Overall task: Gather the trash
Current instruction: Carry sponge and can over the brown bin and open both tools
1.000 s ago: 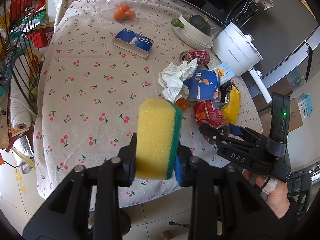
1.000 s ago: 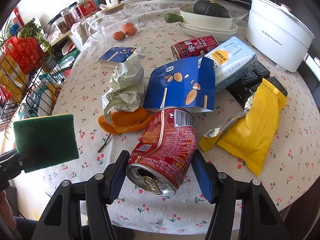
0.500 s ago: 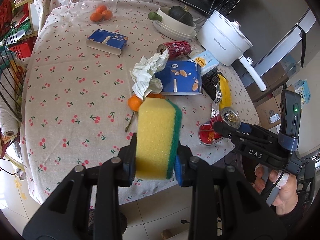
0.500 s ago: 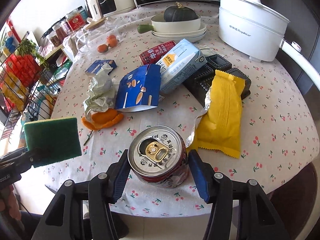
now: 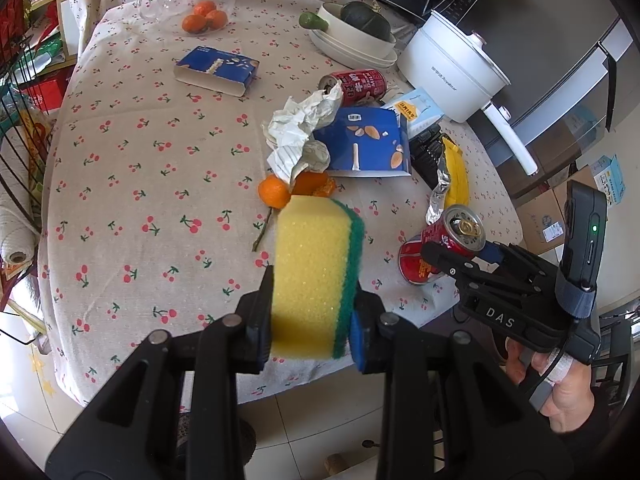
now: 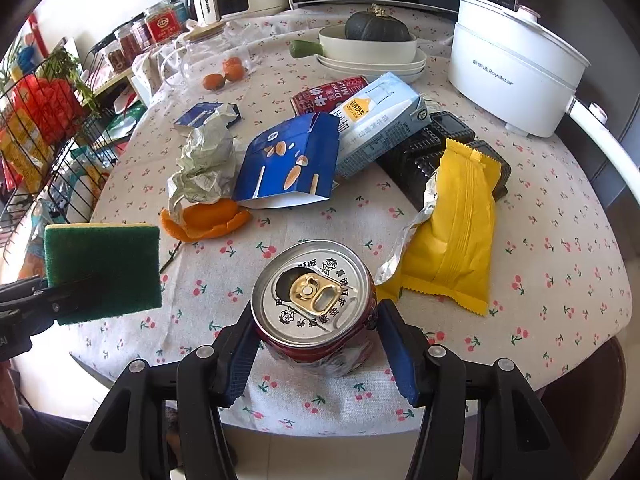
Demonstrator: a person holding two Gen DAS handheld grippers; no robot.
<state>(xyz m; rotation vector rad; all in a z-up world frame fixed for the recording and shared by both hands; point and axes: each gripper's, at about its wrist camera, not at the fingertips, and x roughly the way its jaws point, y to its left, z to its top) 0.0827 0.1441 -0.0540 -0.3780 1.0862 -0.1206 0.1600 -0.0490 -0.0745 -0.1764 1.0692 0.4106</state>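
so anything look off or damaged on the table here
The red can clamped in the right gripper is dented along its lower wall. Orange peel and crumpled paper litter the cloth, and a second can lies tipped on its side.

Two red cans [image 6: 316, 312] [image 6: 328, 94] are showing, one upright and one lying. Two blue snack boxes [image 6: 290, 164] [image 5: 216, 70] are sitting on the cloth. One yellow wrapper [image 6: 452, 228], one milk carton [image 6: 380, 124], one crumpled paper [image 6: 204, 164] and one sponge [image 5: 316, 280] are showing, and three whole oranges [image 5: 204, 20] are lying by the glass jug.
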